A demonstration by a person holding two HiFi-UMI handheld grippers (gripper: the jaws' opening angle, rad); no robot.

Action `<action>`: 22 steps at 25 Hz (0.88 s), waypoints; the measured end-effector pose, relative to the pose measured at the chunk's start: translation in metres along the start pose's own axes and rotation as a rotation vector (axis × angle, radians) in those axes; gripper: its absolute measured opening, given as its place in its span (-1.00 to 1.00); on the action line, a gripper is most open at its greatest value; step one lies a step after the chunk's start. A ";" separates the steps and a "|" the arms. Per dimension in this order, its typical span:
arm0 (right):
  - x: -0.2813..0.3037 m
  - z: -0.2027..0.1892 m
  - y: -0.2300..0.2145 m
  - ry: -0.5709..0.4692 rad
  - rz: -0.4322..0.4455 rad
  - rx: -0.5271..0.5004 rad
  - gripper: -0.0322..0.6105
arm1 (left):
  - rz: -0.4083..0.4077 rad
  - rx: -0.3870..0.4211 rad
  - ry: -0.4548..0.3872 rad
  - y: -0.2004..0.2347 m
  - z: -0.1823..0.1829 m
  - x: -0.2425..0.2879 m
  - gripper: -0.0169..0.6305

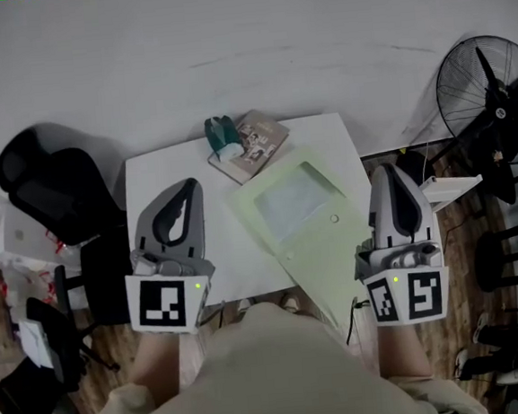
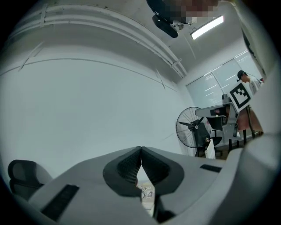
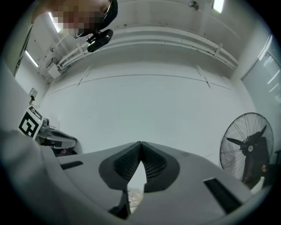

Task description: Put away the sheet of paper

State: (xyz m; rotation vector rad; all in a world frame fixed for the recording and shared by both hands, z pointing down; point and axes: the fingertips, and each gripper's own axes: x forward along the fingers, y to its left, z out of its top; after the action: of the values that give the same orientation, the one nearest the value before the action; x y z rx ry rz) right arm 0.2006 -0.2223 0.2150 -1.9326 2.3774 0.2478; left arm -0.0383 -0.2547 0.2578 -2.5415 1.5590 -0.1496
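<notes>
A pale green document folder with a snap button lies slantwise on the right half of the white table, its near corner over the front edge. Something white, perhaps the sheet of paper, shows through its translucent window. My left gripper hangs above the table's left part, apart from the folder. In the left gripper view its jaws meet at the tips with nothing between them. My right gripper hovers at the table's right edge, just beside the folder. Its jaws are also shut and hold nothing.
A book and a teal object lie at the table's far edge. A black office chair stands to the left and a black floor fan to the right. More chairs and clutter crowd both sides.
</notes>
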 end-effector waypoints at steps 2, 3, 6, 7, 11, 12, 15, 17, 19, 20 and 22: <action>-0.005 -0.009 0.001 0.027 0.017 0.009 -0.83 | 0.002 0.002 0.014 -0.001 -0.006 -0.002 -0.89; -0.007 -0.014 0.002 0.040 0.028 0.017 -0.83 | 0.004 0.006 0.021 -0.001 -0.009 -0.003 -0.89; -0.011 -0.025 0.004 0.071 0.057 0.038 -0.83 | 0.006 0.038 0.039 -0.004 -0.018 -0.004 -0.89; -0.012 -0.028 0.005 0.080 0.062 0.036 -0.83 | 0.005 0.043 0.046 -0.005 -0.022 -0.004 -0.89; -0.016 -0.037 0.008 0.113 0.096 0.060 -0.83 | -0.018 -0.030 0.062 -0.010 -0.037 -0.003 -0.89; -0.018 -0.039 0.010 0.122 0.104 0.066 -0.83 | -0.025 -0.055 0.061 -0.011 -0.040 -0.004 -0.89; -0.022 -0.048 0.012 0.149 0.114 0.067 -0.83 | -0.027 -0.055 0.077 -0.012 -0.051 -0.005 -0.89; -0.025 -0.057 0.013 0.175 0.118 0.079 -0.83 | -0.024 -0.051 0.099 -0.013 -0.061 -0.006 -0.89; -0.025 -0.065 0.015 0.200 0.125 0.094 -0.83 | -0.021 -0.083 0.116 -0.013 -0.070 -0.008 -0.89; -0.024 -0.067 0.015 0.207 0.130 0.098 -0.83 | -0.021 -0.097 0.122 -0.012 -0.073 -0.008 -0.89; -0.022 -0.069 0.016 0.214 0.136 0.098 -0.83 | -0.021 -0.100 0.131 -0.012 -0.076 -0.009 -0.89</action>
State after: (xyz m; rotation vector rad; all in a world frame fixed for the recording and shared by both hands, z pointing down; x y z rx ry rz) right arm 0.1928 -0.2094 0.2874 -1.8409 2.6031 -0.0723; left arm -0.0445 -0.2478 0.3349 -2.6755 1.6251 -0.2519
